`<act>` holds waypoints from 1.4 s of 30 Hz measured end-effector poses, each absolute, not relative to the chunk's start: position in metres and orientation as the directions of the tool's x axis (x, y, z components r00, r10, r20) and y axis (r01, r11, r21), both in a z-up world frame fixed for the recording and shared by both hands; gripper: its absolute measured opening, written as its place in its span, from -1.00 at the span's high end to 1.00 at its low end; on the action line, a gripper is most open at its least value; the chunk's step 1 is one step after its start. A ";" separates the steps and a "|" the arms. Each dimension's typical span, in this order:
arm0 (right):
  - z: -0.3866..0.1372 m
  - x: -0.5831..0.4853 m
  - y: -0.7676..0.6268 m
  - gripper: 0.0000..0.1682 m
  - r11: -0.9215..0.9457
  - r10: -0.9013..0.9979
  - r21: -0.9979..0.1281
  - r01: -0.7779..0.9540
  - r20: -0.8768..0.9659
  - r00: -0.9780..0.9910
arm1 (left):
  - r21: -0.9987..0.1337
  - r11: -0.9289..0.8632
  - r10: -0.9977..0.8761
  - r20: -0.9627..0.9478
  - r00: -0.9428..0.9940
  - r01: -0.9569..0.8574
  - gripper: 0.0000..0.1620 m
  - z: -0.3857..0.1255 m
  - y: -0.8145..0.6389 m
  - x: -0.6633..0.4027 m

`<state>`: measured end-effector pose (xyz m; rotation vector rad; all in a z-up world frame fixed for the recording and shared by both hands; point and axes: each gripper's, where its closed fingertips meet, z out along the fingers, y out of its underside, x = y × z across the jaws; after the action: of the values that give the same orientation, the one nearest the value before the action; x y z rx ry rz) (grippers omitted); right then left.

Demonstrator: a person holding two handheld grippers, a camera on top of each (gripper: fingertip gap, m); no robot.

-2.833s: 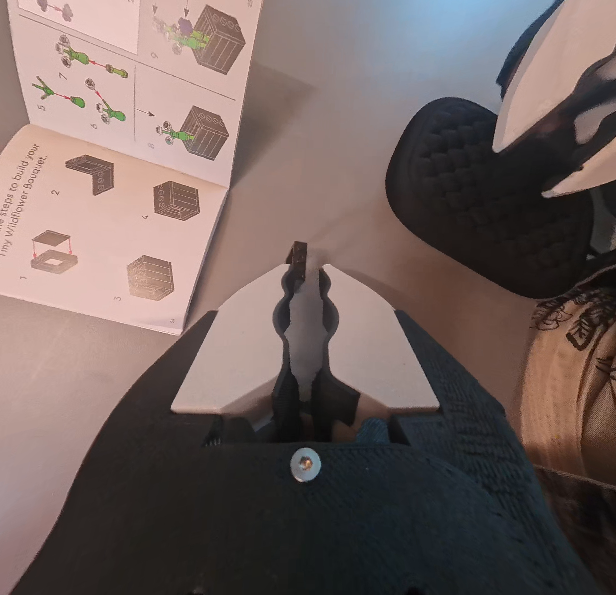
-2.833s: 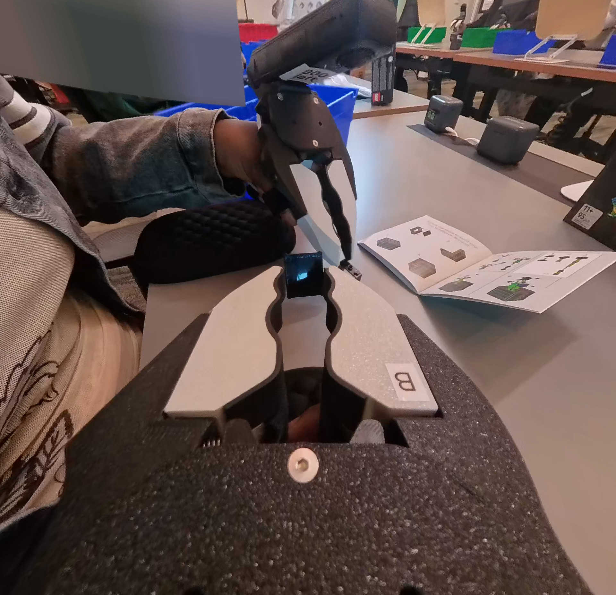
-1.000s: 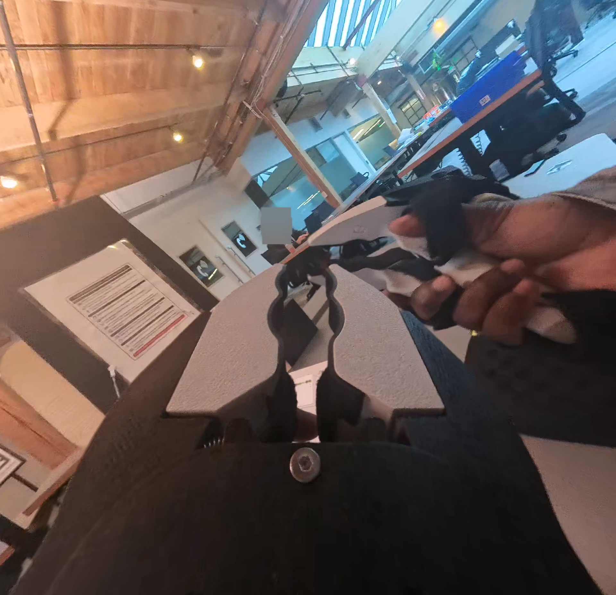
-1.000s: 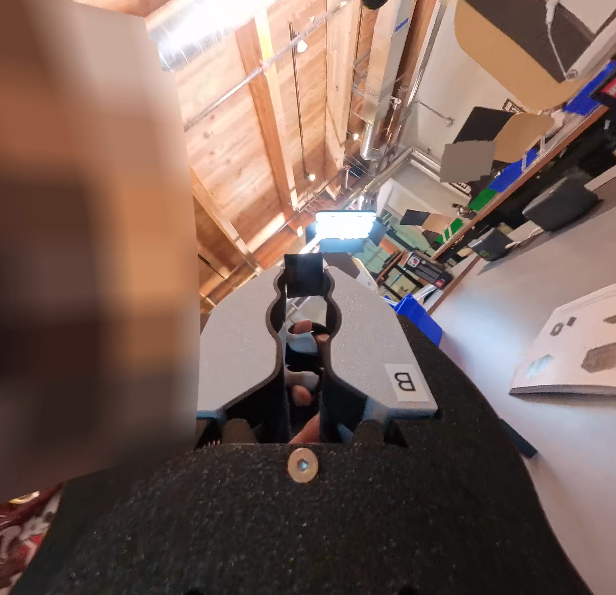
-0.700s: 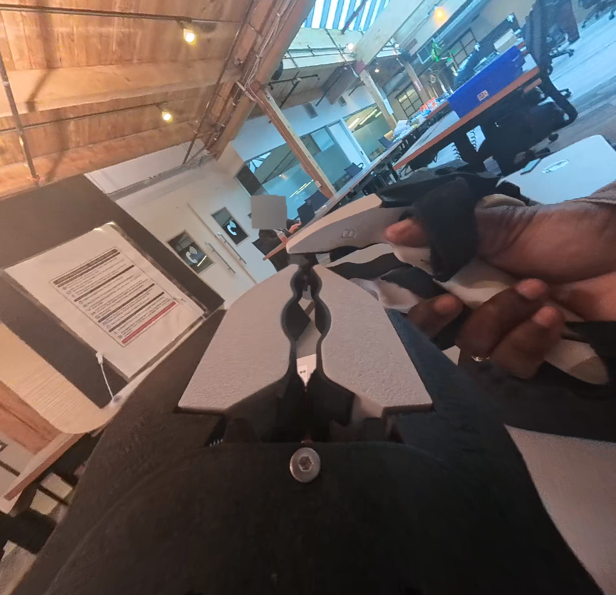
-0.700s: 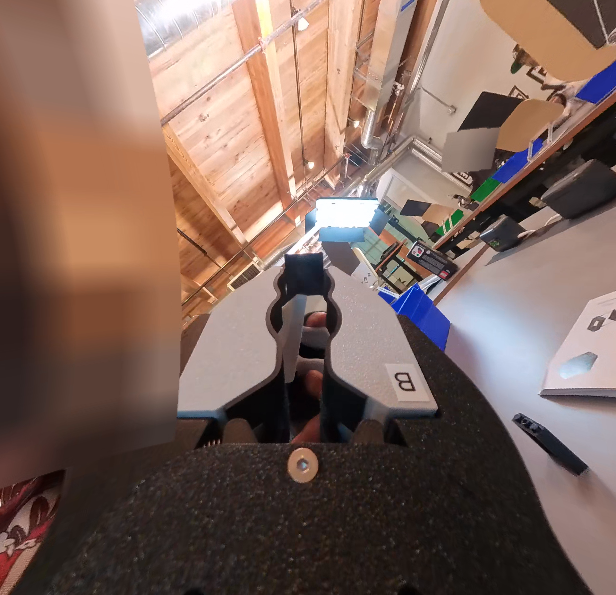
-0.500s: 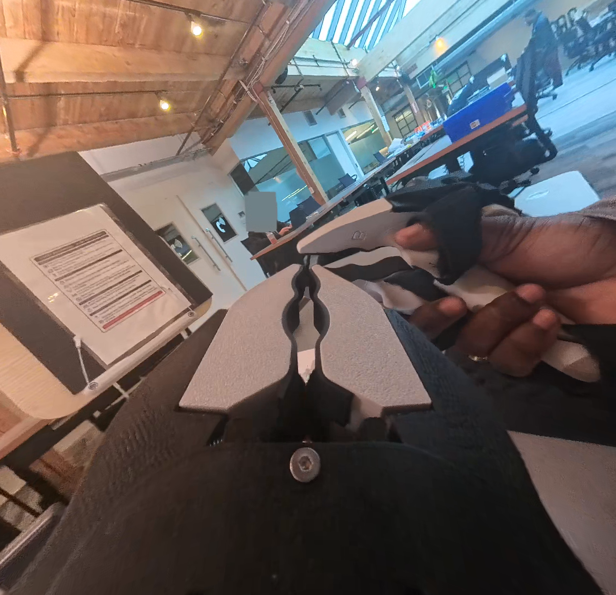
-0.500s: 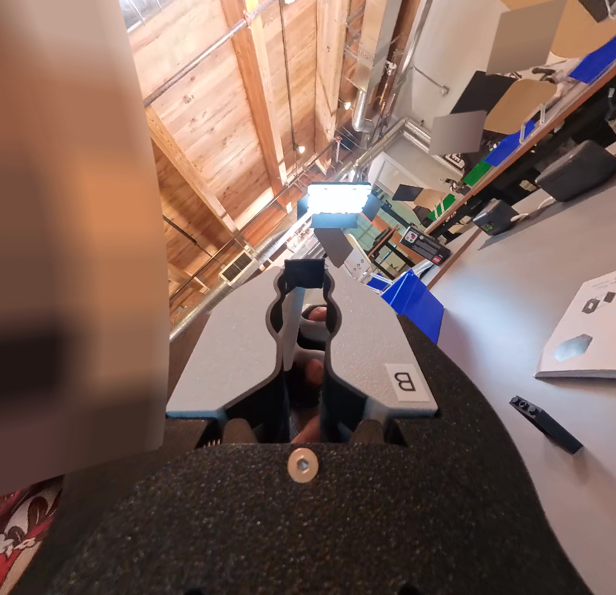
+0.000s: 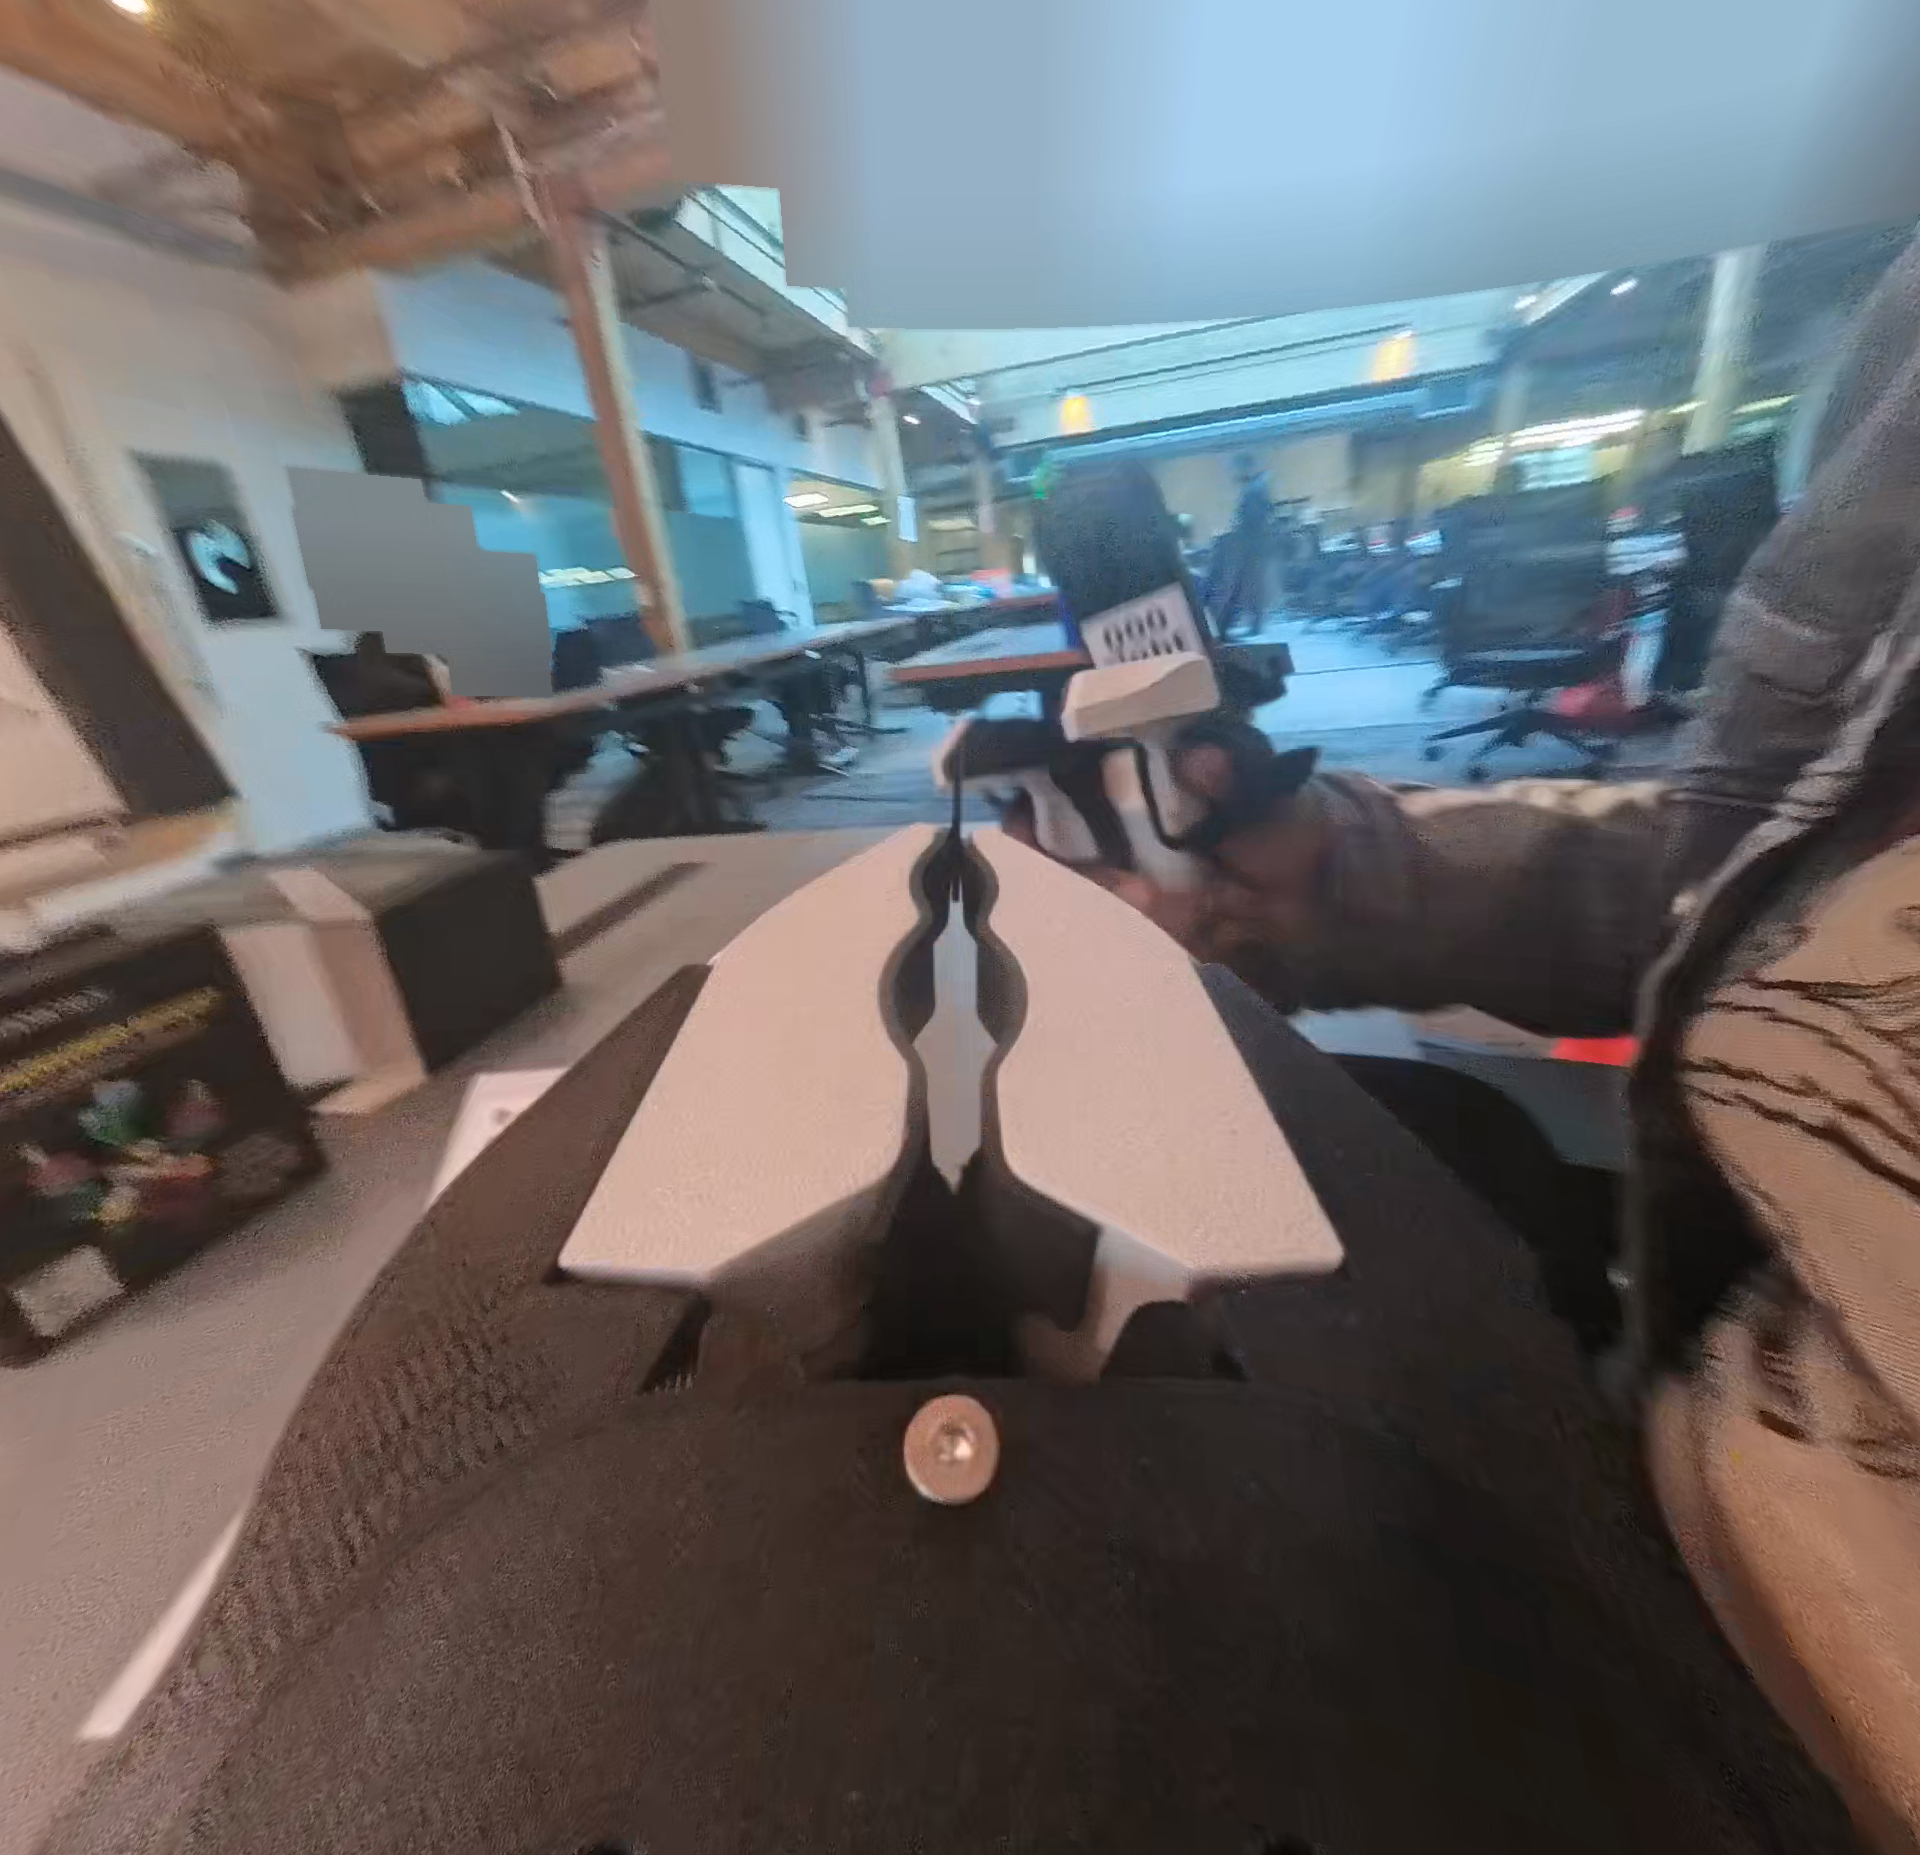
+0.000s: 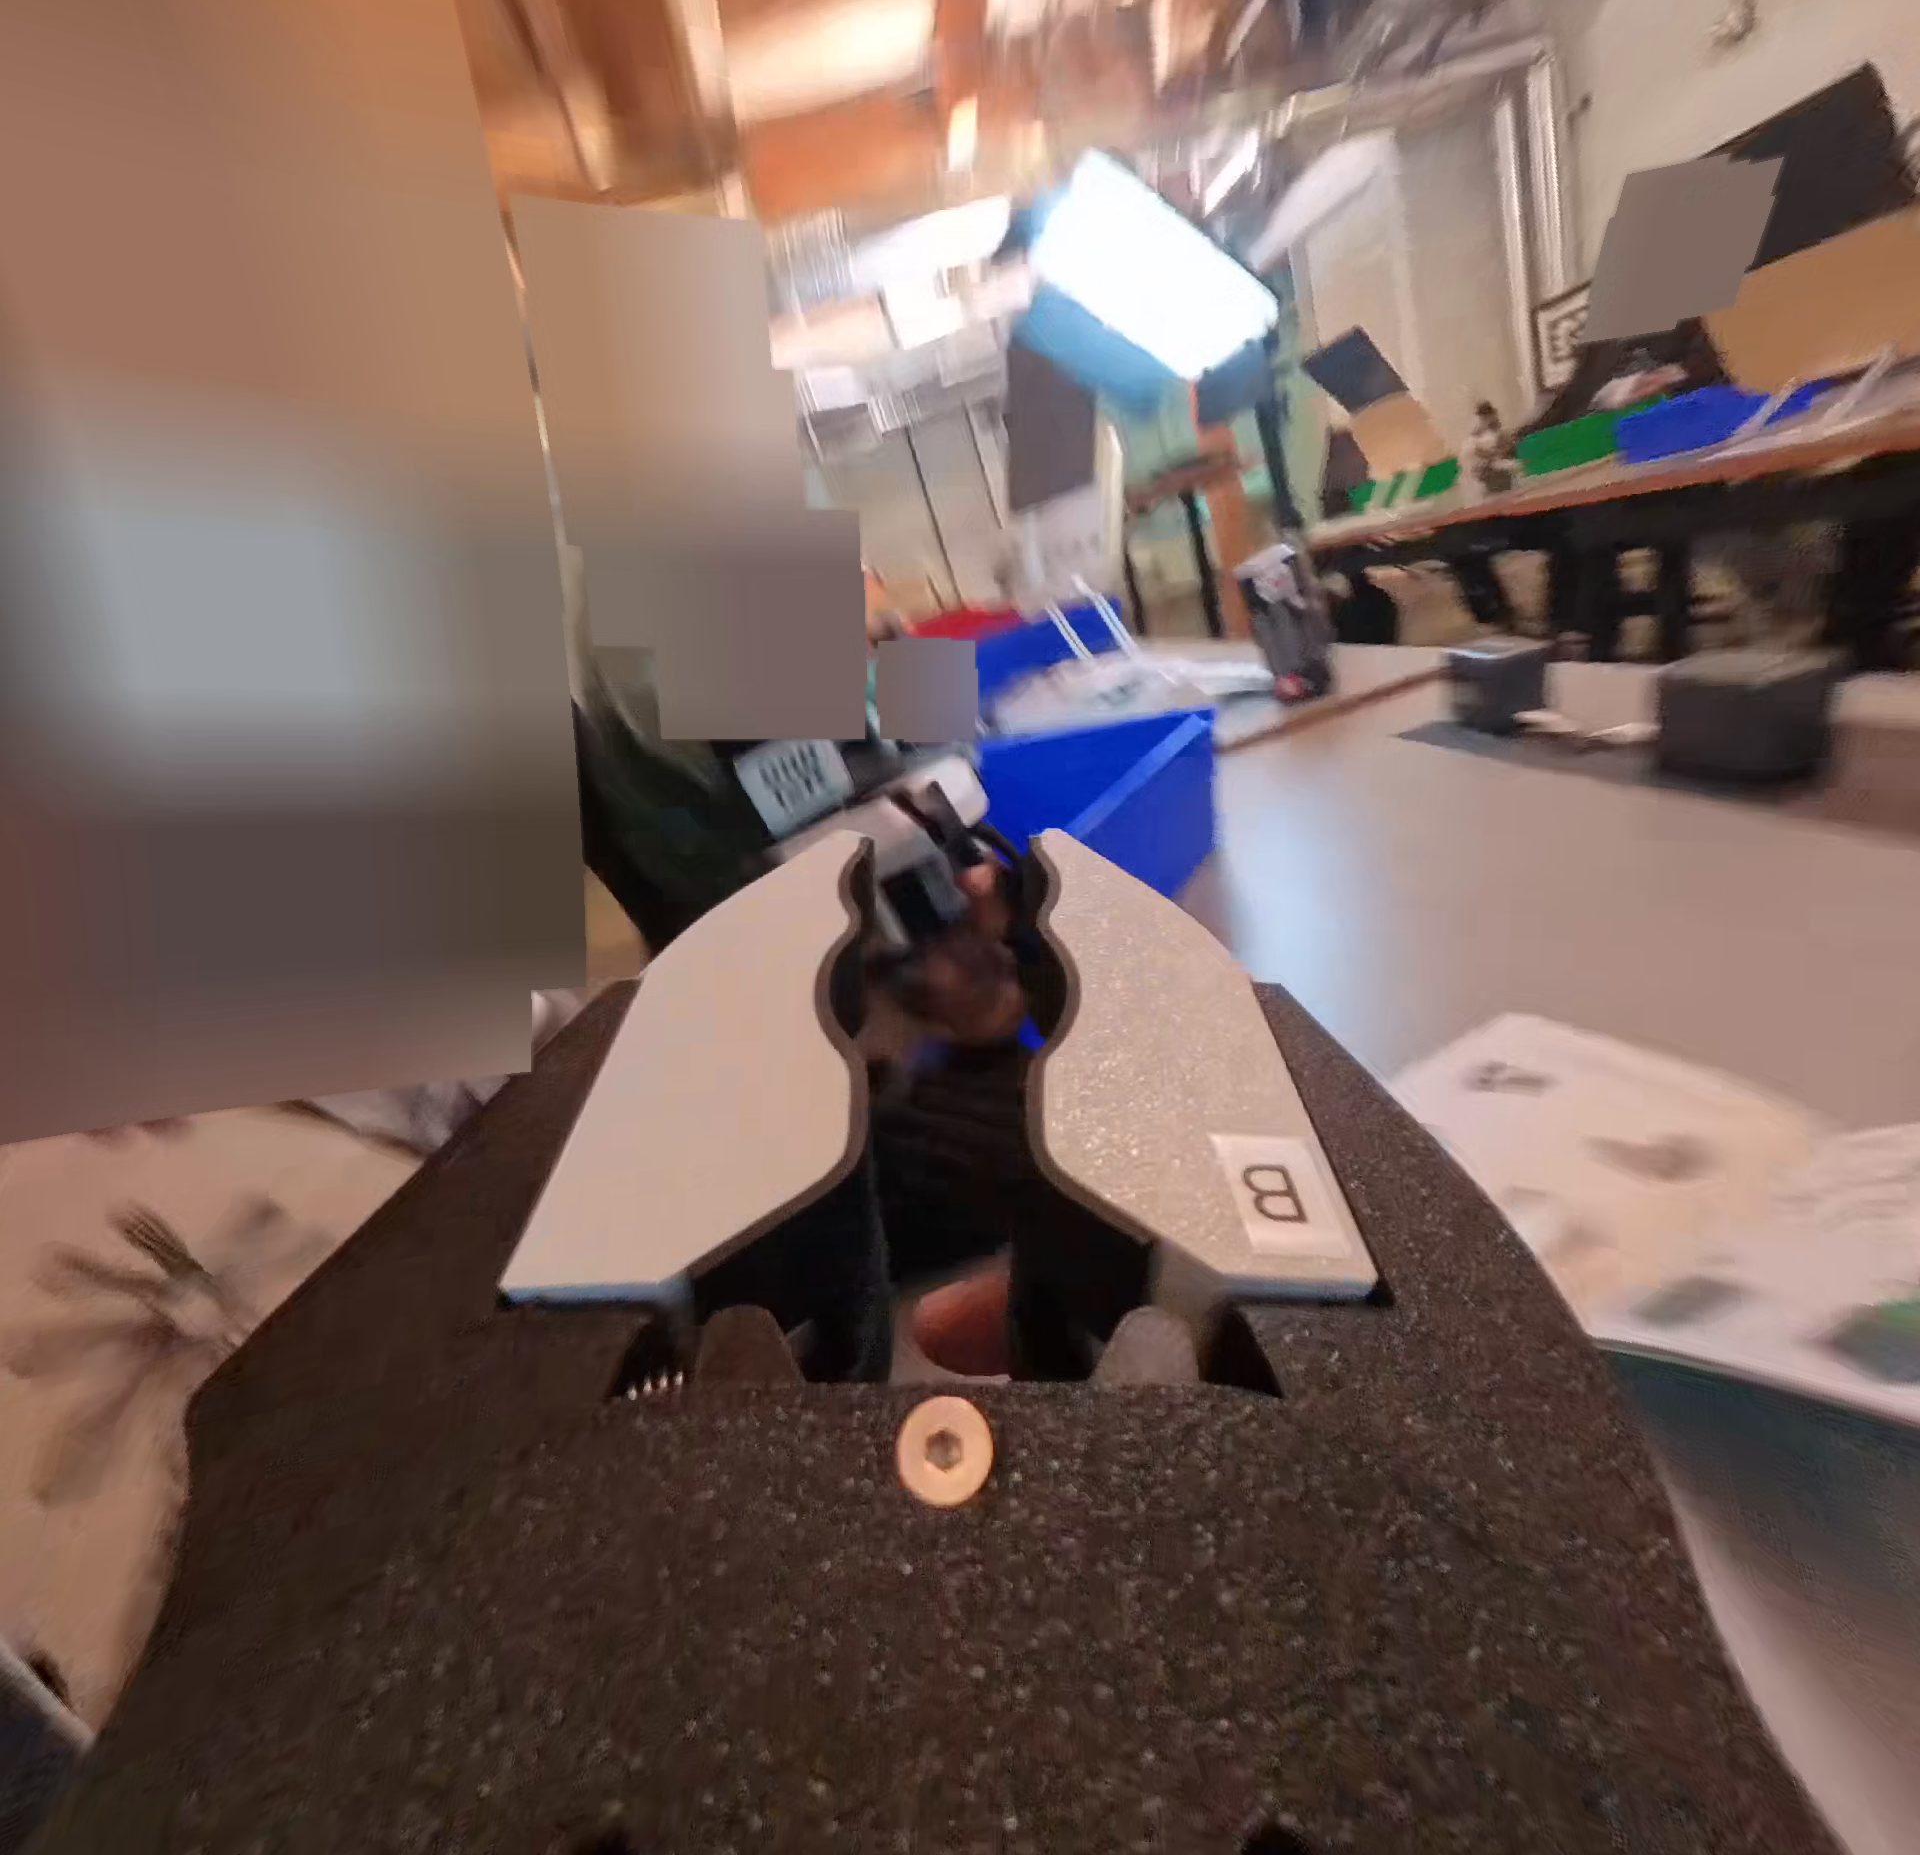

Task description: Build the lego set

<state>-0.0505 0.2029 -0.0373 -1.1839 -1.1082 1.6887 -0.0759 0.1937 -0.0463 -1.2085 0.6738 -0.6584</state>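
My left gripper (image 9: 954, 860) is shut, held level above the grey table (image 9: 114, 1442). A thin dark sliver sticks up at its tips; I cannot tell what it is. Beyond it to the right, a gloved hand (image 9: 1257, 849) holds the right gripper's grey body (image 9: 1138, 699). My right gripper (image 10: 951, 847) is open with nothing between its fingers. Through the gap I see the other hand and part of the left gripper (image 10: 914, 886). The instruction booklet (image 10: 1621, 1161) lies on the table to the right. No loose brick shows clearly; both views are blurred.
A dark printed box (image 9: 135, 1130) and a black-and-white box (image 9: 416, 932) stand at the left of the table. A blue bin (image 10: 1101, 787) stands behind the right gripper. Two dark grey boxes (image 10: 1735, 714) sit at the far right. The person's patterned sleeve (image 9: 1766, 1078) fills the right edge.
Both grippers have tipped down from the ceiling to level. The right gripper has opened, and the black brick it held is gone from its tips. The left gripper closed and stays shut.
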 end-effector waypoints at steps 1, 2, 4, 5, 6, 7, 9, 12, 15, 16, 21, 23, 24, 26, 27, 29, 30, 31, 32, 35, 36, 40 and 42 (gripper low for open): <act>-0.039 -0.049 0.203 0.72 -0.159 0.962 -0.986 -0.052 -0.142 -0.234 | -0.976 0.189 -0.790 -0.088 0.606 0.104 0.98 -0.050 0.191 -0.077; -0.042 -0.050 0.201 0.76 -0.019 0.975 -1.000 0.004 -0.019 -0.223 | -0.983 0.160 -0.811 -0.075 0.581 0.095 0.98 -0.054 0.189 -0.077; -0.047 -0.055 0.196 0.82 0.172 0.962 -0.982 0.083 0.149 -0.231 | -0.988 0.135 -0.833 -0.071 0.549 0.078 0.97 -0.059 0.185 -0.076; -0.052 -0.058 0.193 0.83 0.222 0.949 -0.969 0.110 0.190 -0.250 | -0.989 0.128 -0.839 -0.067 0.540 0.075 0.97 -0.060 0.184 -0.075; -0.058 -0.061 0.188 0.83 0.247 0.936 -0.960 0.130 0.202 -0.288 | -0.990 0.121 -0.844 -0.065 0.532 0.071 0.97 -0.060 0.183 -0.074; -0.062 -0.063 0.183 0.82 0.249 0.928 -0.958 0.142 0.194 -0.319 | -0.991 0.116 -0.851 -0.066 0.520 0.063 0.97 -0.061 0.182 -0.072; -0.065 -0.068 0.180 0.85 0.236 0.925 -0.962 0.134 0.180 -0.333 | -0.994 0.108 -0.863 -0.077 0.500 0.033 0.97 -0.066 0.181 -0.068; -0.069 -0.069 0.179 0.99 0.257 0.919 -0.958 0.125 0.203 -0.339 | -0.996 0.095 -0.865 -0.083 0.495 -0.002 0.97 -0.070 0.182 -0.068; -0.076 -0.063 0.192 0.99 0.268 0.935 -0.952 0.149 0.220 -0.277 | -0.988 0.027 -0.834 -0.106 0.541 -0.151 0.68 -0.085 0.193 -0.081; -0.077 -0.059 0.199 0.99 0.243 0.949 -0.957 0.161 0.200 -0.245 | -0.976 -0.028 -0.801 -0.109 0.589 -0.218 0.65 -0.095 0.201 -0.091; -0.095 -0.043 0.220 0.99 0.157 0.983 -0.962 0.223 0.132 -0.127 | -0.817 -0.422 -0.719 0.038 0.694 -0.393 0.71 -0.157 0.217 -0.113; -0.100 -0.039 0.218 0.99 0.145 0.986 -0.964 0.222 0.122 -0.117 | -0.745 -0.470 -0.741 0.042 0.670 -0.474 0.64 -0.174 0.215 -0.109; -0.101 -0.038 0.217 0.99 0.128 0.988 -0.969 0.213 0.105 -0.116 | -0.700 -0.477 -0.748 0.005 0.664 -0.532 0.63 -0.182 0.215 -0.111; -0.102 -0.034 0.216 0.99 0.100 0.991 -0.975 0.199 0.081 -0.104 | -0.633 -0.469 -0.759 -0.067 0.647 -0.616 0.63 -0.187 0.220 -0.113; -0.103 -0.032 0.216 0.99 0.096 0.992 -0.976 0.195 0.079 -0.095 | -0.607 -0.472 -0.757 -0.092 0.646 -0.640 0.64 -0.188 0.225 -0.114; -0.103 -0.027 0.217 0.99 0.090 0.994 -0.979 0.185 0.077 -0.078 | -0.549 -0.474 -0.775 -0.110 0.622 -0.688 0.68 -0.192 0.231 -0.116; -0.101 -0.024 0.217 0.99 0.086 0.995 -0.981 0.176 0.075 -0.071 | -0.523 -0.479 -0.796 -0.080 0.600 -0.705 0.70 -0.196 0.229 -0.113; -0.100 -0.021 0.217 0.99 0.085 0.995 -0.982 0.167 0.075 -0.065 | -0.498 -0.491 -0.809 -0.044 0.586 -0.715 0.70 -0.201 0.227 -0.110; -0.099 -0.019 0.217 0.99 0.085 0.995 -0.983 0.161 0.077 -0.057 | -0.476 -0.500 -0.816 -0.023 0.578 -0.724 0.70 -0.204 0.226 -0.109; -0.099 -0.011 0.218 0.99 0.086 0.996 -0.984 0.154 0.081 -0.039 | -0.465 -0.505 -0.812 -0.028 0.583 -0.727 0.70 -0.205 0.230 -0.110; -0.098 -0.008 0.218 0.99 0.085 0.996 -0.985 0.149 0.081 -0.035 | -0.460 -0.511 -0.811 -0.023 0.585 -0.726 0.70 -0.207 0.230 -0.110; -0.097 0.003 0.220 1.00 0.082 0.997 -0.989 0.125 0.081 -0.013 | -0.429 -0.538 -0.810 0.026 0.586 -0.726 0.87 -0.214 0.227 -0.109; -0.096 0.010 0.223 0.99 0.072 0.997 -0.990 0.119 0.073 0.002 | -0.473 -0.575 -0.780 0.069 0.622 -0.668 0.88 -0.206 0.229 -0.103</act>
<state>0.0101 0.2231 -0.0956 -1.2440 -1.3249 1.0915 -0.1027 0.2289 -0.2061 -2.4439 1.1511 -0.3796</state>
